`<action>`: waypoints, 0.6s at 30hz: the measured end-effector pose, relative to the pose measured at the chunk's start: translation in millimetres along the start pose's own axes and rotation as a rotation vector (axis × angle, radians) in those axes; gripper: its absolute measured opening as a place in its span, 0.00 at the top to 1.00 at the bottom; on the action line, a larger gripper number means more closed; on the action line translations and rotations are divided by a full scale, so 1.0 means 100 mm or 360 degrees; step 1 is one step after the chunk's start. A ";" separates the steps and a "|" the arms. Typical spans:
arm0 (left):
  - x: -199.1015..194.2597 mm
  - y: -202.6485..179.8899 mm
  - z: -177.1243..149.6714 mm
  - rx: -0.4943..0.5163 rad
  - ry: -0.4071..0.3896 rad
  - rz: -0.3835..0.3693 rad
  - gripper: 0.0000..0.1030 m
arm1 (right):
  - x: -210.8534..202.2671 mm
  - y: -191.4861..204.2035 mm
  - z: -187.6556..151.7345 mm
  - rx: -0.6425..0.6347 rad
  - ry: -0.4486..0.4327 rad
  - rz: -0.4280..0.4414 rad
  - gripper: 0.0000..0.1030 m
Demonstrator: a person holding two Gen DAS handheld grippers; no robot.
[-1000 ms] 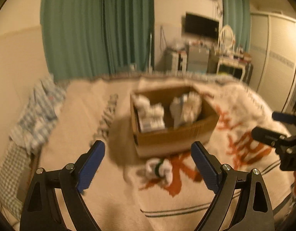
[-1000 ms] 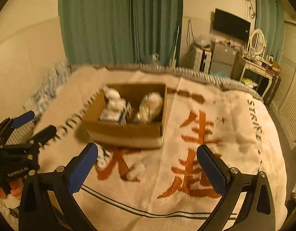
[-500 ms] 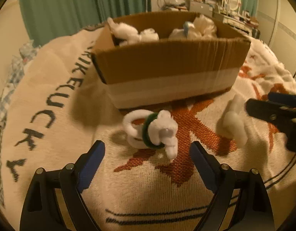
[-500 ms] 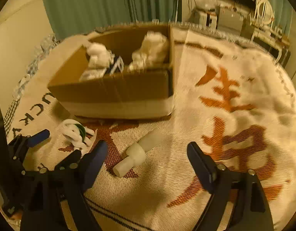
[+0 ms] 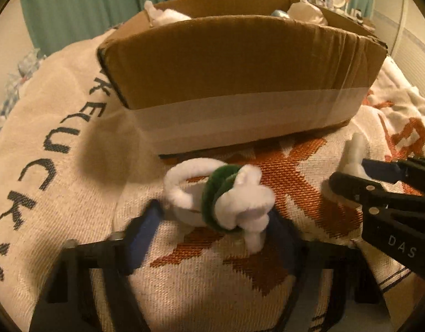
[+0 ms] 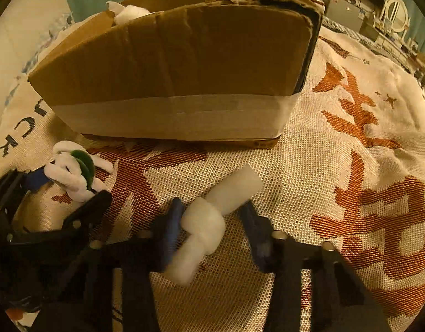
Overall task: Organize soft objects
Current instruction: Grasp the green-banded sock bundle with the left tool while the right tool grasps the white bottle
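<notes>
Both claws are spread wide. Left gripper (image 5: 212, 227) has its blue pads on either side of a fluffy white loop toy with green ring (image 5: 220, 196); right gripper (image 6: 212, 229) straddles a knotted white foam roll (image 6: 212, 221). Just beyond them a taped cardboard box (image 5: 240, 83) stands on the woven blanket (image 6: 350, 166).

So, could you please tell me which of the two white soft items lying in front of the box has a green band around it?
The looped plush toy between the left tool's fingers; the knotted white roll at the right tool is plain white.
</notes>
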State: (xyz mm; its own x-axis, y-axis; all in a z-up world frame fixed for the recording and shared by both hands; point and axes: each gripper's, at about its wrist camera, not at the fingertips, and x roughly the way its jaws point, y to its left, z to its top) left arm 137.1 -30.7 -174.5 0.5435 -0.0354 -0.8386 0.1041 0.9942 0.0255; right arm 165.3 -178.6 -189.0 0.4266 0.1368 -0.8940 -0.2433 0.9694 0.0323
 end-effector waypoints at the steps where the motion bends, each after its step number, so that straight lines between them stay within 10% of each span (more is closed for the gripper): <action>1: 0.00 0.00 0.00 0.0006 0.0006 -0.0008 0.42 | -0.02 -0.01 -0.01 0.0012 -0.0009 0.0010 0.66; 18: -0.58 0.09 -0.19 0.0050 -0.0082 -0.0106 0.68 | -0.60 0.05 -0.32 0.0039 -0.0162 0.0089 0.74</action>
State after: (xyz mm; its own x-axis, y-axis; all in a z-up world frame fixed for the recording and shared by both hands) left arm 90.7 -17.7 -136.4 0.5764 -0.1076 -0.8100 0.1673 0.9858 -0.0119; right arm 110.6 -188.6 -149.0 0.4993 0.2095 -0.8407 -0.2481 0.9643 0.0930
